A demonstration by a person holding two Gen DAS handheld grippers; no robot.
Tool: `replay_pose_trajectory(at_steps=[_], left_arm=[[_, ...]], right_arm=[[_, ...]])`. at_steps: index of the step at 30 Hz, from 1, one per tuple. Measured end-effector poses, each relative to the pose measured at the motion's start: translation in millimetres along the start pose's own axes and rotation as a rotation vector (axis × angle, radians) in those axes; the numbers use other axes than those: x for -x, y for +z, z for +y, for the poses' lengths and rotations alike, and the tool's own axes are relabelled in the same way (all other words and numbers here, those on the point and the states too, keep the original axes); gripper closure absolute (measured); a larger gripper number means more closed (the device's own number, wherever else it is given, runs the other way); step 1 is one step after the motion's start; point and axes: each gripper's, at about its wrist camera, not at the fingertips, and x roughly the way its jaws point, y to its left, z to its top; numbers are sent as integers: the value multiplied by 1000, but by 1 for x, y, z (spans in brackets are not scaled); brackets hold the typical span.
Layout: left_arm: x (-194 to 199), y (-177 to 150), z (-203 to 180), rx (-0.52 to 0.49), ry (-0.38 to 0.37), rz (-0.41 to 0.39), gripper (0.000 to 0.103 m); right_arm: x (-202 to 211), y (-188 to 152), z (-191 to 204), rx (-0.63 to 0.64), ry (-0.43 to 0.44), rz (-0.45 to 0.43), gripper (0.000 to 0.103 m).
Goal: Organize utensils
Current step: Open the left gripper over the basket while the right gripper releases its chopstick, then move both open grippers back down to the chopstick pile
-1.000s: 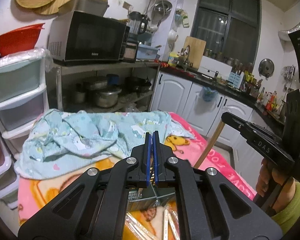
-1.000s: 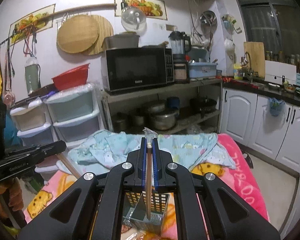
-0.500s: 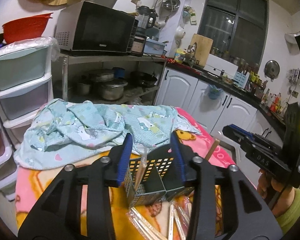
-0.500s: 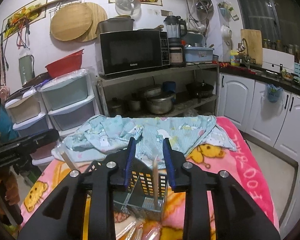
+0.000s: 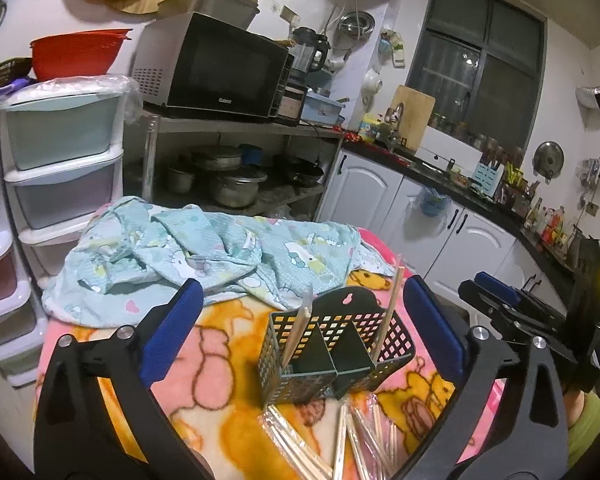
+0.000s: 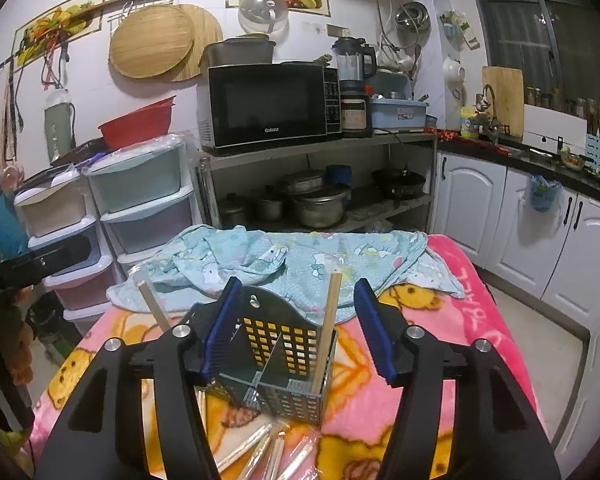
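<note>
Left gripper (image 5: 303,312): jaws spread wide, having just been opening; the caddy stands between the blue pads, which press on nothing.
Right gripper (image 6: 300,328): jaws partly apart, also just been opening; the upright chopsticks stand in the gap, free of both pads.
Loose chopsticks (image 5: 300,446): wrapped pairs lie scattered on the blanket just in front of the caddy, nearest the cameras.
Caddy (image 5: 332,356): dark perforated utensil basket with a centre divider, upright on the blanket.
Left compartment: one wrapped pair of chopsticks (image 5: 296,336) leans in it, seen from the left wrist view.
Right compartment: another pair of chopsticks (image 6: 327,328) stands almost upright against the wall.
Blanket (image 6: 476,320): pink and orange cartoon print, covering the table.
Blue cloth (image 6: 300,260): crumpled pale cloth lying beyond the caddy, at the far end of the table.
Background: microwave (image 6: 268,106) on a metal shelf, with pots below; plastic drawers (image 6: 140,196) to its left.
</note>
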Motion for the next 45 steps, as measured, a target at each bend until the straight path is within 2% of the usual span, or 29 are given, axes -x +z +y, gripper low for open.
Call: replay_pose_trajectory(at_steps=[20,45], left_arm=[[26,-30,-2,-9,7,20,11],[35,-75,11,30,23,92,11]], right_arm=[[47,-25,11,35,19,-4,40],[55,-79,31,71,72,126,39]])
